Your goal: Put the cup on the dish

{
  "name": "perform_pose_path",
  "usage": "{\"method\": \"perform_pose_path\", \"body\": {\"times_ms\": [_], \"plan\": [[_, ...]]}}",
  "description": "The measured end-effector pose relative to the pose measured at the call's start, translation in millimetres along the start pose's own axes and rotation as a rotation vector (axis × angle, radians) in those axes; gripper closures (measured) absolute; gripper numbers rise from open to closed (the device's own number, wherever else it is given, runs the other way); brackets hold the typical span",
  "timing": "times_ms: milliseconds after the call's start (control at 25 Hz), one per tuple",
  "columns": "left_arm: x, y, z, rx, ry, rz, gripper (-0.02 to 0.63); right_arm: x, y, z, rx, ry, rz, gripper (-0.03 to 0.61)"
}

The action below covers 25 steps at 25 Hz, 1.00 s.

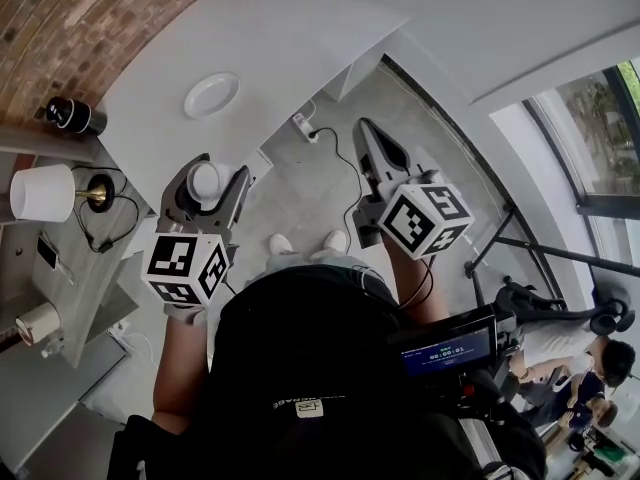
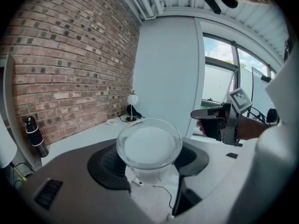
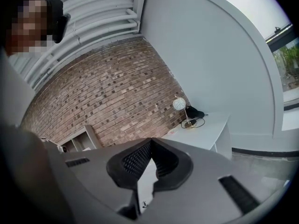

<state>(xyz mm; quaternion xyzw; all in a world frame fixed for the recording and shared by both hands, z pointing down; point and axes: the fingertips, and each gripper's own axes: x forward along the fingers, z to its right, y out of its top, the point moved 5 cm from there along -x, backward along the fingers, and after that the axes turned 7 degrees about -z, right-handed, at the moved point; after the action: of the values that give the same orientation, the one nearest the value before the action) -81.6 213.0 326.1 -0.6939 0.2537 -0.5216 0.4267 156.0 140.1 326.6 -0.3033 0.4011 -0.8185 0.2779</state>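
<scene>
Table edge (image 1: 262, 140), perhaps; left gripper (image 1: 217, 170) around cup (image 2: 148, 146)

A long white table (image 1: 300, 43) stands against a red brick wall (image 1: 70, 28). Past the table's far end rises a plain white wall (image 2: 168, 69), with tall windows (image 2: 219, 76) beside it letting in daylight. A small globe lamp (image 3: 179, 104) sits on the table's far end. Beside the table, a white power strip (image 1: 303, 126) with 1 black cable lies on the grey floor (image 1: 300, 190).
</scene>
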Motion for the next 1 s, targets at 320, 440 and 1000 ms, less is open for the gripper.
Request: {"method": "perform_pose_path", "body": {"times_ms": [320, 440, 1000], "plan": [[-10.8, -8.8, -25.8, -0.015, -0.007, 0.01, 0.347, 14.5, -7.2, -24.0, -0.029, -0.006, -0.013, 0.575], [-17.1, -9.8, -37.5, -0.002, -0.01, 0.019, 0.347, 20.7, -10.7, -34.6, -0.03, -0.014, -0.012, 0.577], [-39.0, -34.2, -74.1, 0.029, -0.002, -0.02, 0.347, 34.8, -39.6, -72.1, -0.046, -0.041, -0.035, 0.575]]}}
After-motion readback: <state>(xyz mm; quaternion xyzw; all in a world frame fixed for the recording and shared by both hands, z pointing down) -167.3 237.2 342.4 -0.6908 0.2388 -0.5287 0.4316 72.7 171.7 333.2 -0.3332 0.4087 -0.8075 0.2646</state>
